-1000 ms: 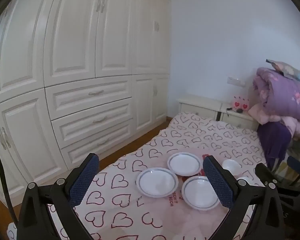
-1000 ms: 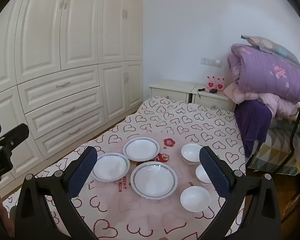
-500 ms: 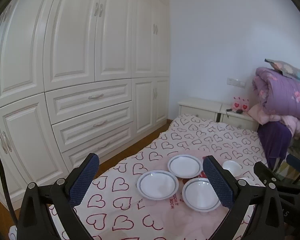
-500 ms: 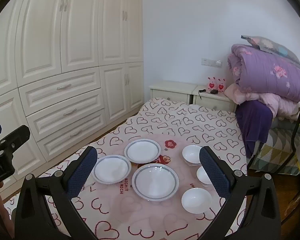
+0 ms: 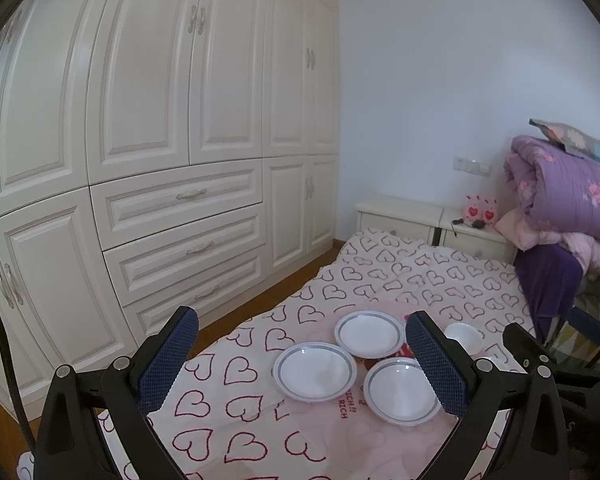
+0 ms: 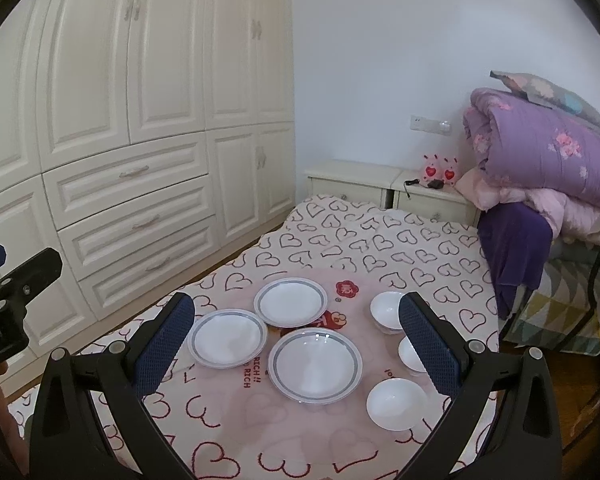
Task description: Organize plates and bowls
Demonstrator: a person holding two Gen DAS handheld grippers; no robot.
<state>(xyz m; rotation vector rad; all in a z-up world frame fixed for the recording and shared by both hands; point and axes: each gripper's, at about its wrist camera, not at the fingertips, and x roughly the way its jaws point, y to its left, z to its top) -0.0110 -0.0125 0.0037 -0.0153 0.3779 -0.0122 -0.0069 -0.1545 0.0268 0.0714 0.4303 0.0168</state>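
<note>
Heart-print bedsheet (image 6: 380, 240), round rimmed plates (image 6: 315, 365)

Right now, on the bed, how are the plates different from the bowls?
The three plates are wide and shallow, while the three bowls are smaller across and deeper. Each plate carries a grey-blue ring near its rim; the bowls look plain white. The plates sit in a cluster on the wardrobe side of the heart-print sheet, the bowls in a line toward the purple quilt's side. Both sets are white, empty, upright and unstacked.
</note>
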